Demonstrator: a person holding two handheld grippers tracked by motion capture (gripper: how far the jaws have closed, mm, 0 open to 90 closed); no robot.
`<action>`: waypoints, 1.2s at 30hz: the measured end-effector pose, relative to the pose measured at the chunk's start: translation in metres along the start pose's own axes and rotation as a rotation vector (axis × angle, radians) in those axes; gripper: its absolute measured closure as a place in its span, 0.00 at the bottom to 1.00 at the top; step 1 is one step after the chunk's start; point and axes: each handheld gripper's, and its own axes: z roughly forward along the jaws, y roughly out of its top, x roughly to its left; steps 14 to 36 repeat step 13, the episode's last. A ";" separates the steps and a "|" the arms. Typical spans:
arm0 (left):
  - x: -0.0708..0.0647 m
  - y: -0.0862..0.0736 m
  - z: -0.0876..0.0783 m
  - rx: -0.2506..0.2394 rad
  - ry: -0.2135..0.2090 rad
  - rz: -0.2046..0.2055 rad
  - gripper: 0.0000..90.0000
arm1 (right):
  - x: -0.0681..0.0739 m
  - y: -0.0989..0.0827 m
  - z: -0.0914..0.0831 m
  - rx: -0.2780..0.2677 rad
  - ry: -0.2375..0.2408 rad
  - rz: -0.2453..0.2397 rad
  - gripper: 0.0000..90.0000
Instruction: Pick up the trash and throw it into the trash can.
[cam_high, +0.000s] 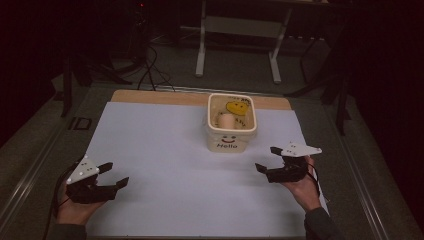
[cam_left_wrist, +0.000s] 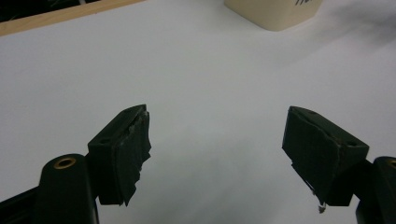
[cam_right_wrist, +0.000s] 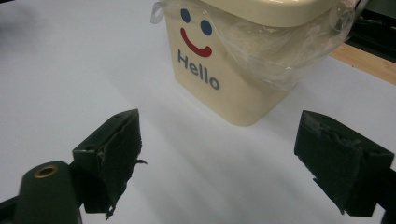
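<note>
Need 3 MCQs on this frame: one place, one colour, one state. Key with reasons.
1. Which gripper is nearer the bin?
A. left
B. right
C. both touch it

2. Colour of the word "Hello" on the bin?
A. blue
B. green
C. yellow

3. State of the right gripper?
A. shut on the bin
B. shut, empty
C. open, empty

Key: 1 B, the right gripper sits close beside the bin while the left gripper is far across the sheet. 2 A, the right gripper view shows blue letters. 3 C, its fingers stand wide apart with nothing between.

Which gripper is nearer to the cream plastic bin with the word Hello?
Right. The right gripper is just beside the cream plastic bin, at its front right; the left gripper is far off at the front left.
</note>
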 end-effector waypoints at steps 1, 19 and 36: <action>0.000 0.000 0.000 0.000 0.000 0.000 0.26 | 0.000 -0.001 0.000 0.001 0.001 -0.003 0.16; 0.000 -0.001 0.001 0.007 0.002 0.002 0.26 | -0.002 -0.005 0.001 0.010 0.002 -0.003 0.16; 0.000 -0.001 0.001 0.007 0.002 0.002 0.26 | -0.002 -0.005 0.001 0.010 0.002 -0.003 0.16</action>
